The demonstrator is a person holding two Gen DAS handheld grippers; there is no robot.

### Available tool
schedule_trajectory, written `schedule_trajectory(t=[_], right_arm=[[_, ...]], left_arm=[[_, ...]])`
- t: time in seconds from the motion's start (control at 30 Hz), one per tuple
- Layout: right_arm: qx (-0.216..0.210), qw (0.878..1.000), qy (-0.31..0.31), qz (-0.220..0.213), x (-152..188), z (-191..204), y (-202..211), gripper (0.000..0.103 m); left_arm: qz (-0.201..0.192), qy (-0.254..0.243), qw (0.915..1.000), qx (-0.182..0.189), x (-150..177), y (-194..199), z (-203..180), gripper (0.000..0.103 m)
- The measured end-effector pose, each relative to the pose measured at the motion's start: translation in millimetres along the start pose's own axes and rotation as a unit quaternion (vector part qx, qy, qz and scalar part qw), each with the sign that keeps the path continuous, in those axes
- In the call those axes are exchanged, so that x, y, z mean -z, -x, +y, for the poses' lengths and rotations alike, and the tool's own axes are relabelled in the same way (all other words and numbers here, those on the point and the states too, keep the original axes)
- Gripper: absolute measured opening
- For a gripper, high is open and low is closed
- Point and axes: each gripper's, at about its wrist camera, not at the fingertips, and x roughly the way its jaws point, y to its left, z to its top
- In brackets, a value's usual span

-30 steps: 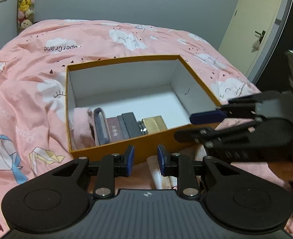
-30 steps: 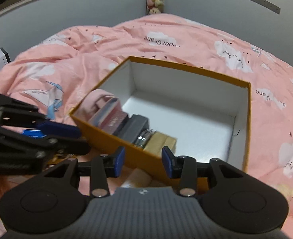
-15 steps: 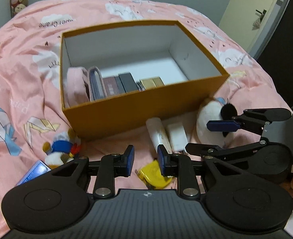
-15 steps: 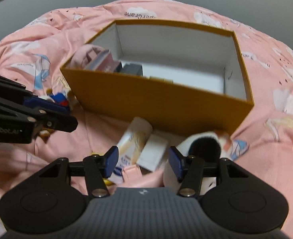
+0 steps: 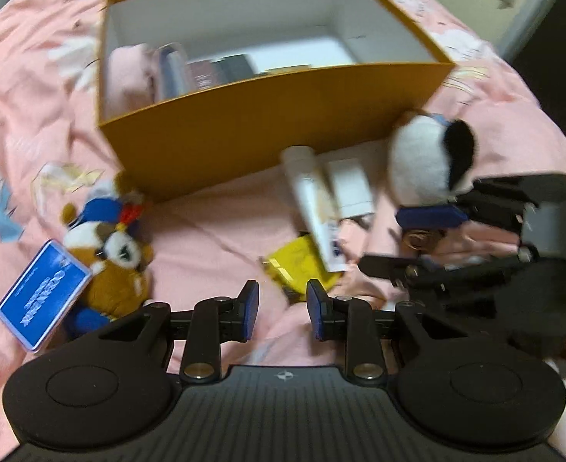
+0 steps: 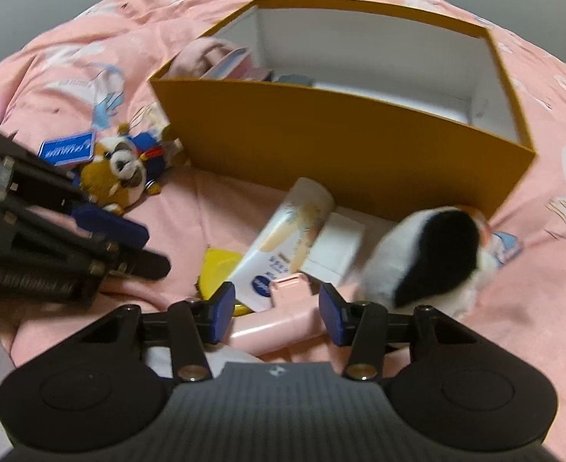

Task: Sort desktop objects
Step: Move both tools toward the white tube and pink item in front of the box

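Desktop objects are lying scattered on a pink printed bedspread [image 5: 213, 227], in front of an open orange cardboard box with a white inside [image 5: 267, 111]. The left gripper [image 5: 282, 305] is hovering with its blue pads parted and nothing between them, just above a yellow flat packet [image 5: 294, 265]. The right gripper [image 6: 275, 310] is also standing open, over a pink plastic case [image 6: 283, 315]. Beyond it a white tube with a blue logo [image 6: 287, 246] is resting beside a small white box [image 6: 337, 246] and a black-and-white plush ball [image 6: 425, 258]. A brown plush toy in blue clothes [image 5: 109, 246] is sitting beside a blue card [image 5: 42, 292]. Grey walls are showing behind the bed.
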Motion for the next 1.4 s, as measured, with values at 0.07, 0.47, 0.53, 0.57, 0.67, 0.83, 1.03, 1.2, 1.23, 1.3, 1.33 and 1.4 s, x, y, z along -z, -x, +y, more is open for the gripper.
schedule_trajectory(t=[0.07,0.47,0.53,0.57,0.67,0.83,1.03,1.2,1.23,1.3,1.33,1.4], right_arm=[[-0.006,1.000,0.011,0.013,-3,4,-8,0.050],[0.020,0.996,0.062,0.057,-15,27,-49,0.051],[0.023,0.997,0.060,0.053,-15,26,-49,0.044],[0.020,0.997,0.060,0.050,-15,26,-48,0.040],[0.016,0.997,0.060,0.042,-12,28,-42,0.021],[0.019,0.999,0.042,0.018,-10,25,-24,0.010],[0.033,0.997,0.054,-0.047,-14,31,8,0.003],[-0.009,0.996,0.040,-0.078,-36,26,25,0.001],[-0.023,0.996,0.033,-0.077,-41,25,25,0.001],[-0.056,0.996,0.016,-0.074,-52,23,24,0.001],[-0.075,0.995,0.008,-0.072,-56,23,24,0.001],[-0.099,0.993,0.002,-0.069,-65,26,20,0.001]], left_arm=[[-0.002,0.019,0.9997,-0.018,-1,0,5,0.031],[-0.032,0.073,0.9962,-0.034,-1,8,24,0.031],[-0.035,0.084,0.9954,-0.030,-2,9,27,0.031],[-0.035,0.086,0.9952,-0.029,-3,9,28,0.031],[-0.035,0.085,0.9954,-0.027,-3,9,28,0.031],[-0.049,0.088,0.9947,-0.022,-2,15,28,0.031],[-0.065,0.075,0.9950,-0.013,-3,22,23,0.031],[-0.090,0.079,0.9926,-0.017,-2,38,24,0.031],[-0.094,0.083,0.9919,-0.018,-1,41,26,0.031],[-0.100,0.091,0.9905,-0.021,0,45,30,0.031],[-0.103,0.096,0.9898,-0.023,0,47,32,0.031],[-0.107,0.107,0.9881,-0.026,2,51,36,0.031]])
